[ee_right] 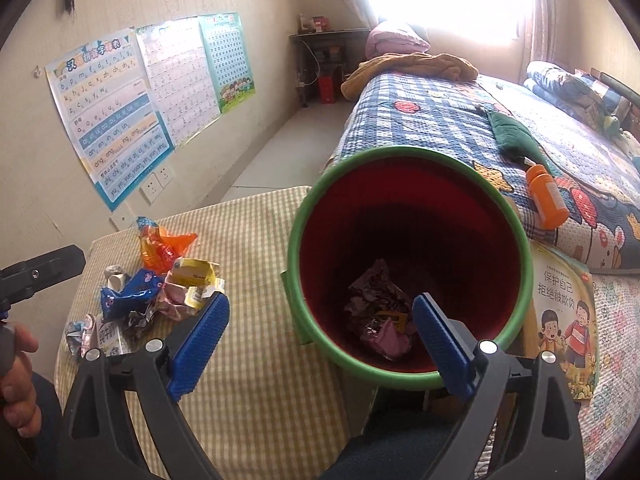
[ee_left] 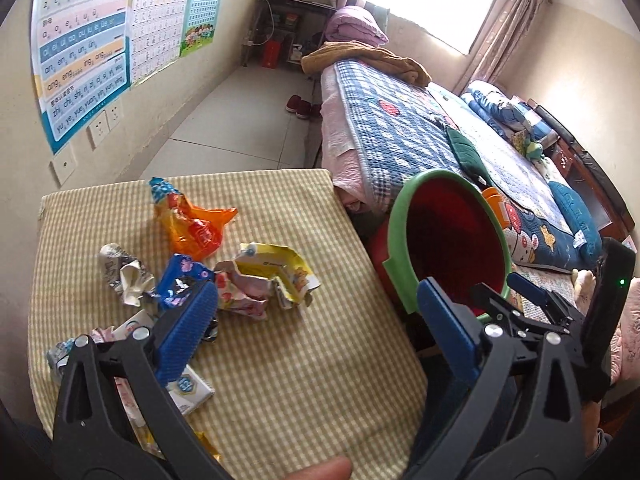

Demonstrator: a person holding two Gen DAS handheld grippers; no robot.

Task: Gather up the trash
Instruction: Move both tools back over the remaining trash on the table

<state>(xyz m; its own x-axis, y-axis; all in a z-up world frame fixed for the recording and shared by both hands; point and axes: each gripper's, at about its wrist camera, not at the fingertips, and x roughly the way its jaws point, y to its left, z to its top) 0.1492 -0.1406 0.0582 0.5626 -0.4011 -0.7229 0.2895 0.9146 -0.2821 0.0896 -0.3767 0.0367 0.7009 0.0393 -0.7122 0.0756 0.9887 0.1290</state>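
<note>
Your left gripper (ee_left: 320,320) is spread wide and holds nothing; its left blue ribbed pad (ee_left: 185,332) sits over the near edge of the heap of crumpled snack wrappers (ee_left: 224,276) on the yellow checked cushion top (ee_left: 288,380). Ahead of that pad lie a blue printed wrapper (ee_left: 180,280), a torn yellow packet (ee_left: 272,272) and, farther off, an orange clear plastic bag (ee_left: 196,224). Off to its right stands the red plastic bin with a green rim (ee_left: 452,240), beside the cushion.

Your right gripper (ee_right: 320,344) is just as wide open and empty, its right pad (ee_right: 442,348) over the bin's near rim. Below it, crumpled wrappers (ee_right: 380,316) lie on the bin floor. Right of the bin, a children's picture book (ee_right: 568,320) and an orange bottle (ee_right: 546,196) rest on the patchwork quilt (ee_right: 420,120).
</note>
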